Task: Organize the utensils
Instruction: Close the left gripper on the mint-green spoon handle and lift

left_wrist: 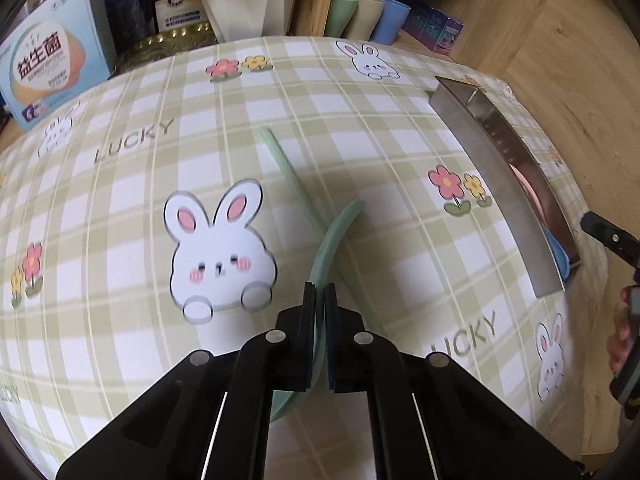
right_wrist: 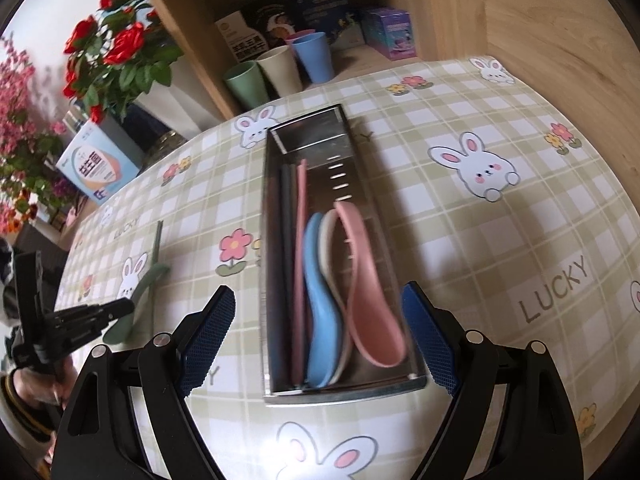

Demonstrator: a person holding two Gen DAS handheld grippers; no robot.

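Holding pink, blue, cream spoons: steel tray [right_wrist: 276,264].

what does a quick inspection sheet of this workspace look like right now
surface: checked bunny tablecloth, flat.
job's things: metal tray holds pink spoon, blue spoon, a pale spoon and chopsticks; green spoon and green chopstick lie outside it.
clutter: nothing seen on the cloth.
grippers: left tool shut on green spoon; right tool open, empty, over the tray.
cables: nothing seen.
surroundings: cups, boxes, red flowers, wooden shelf.
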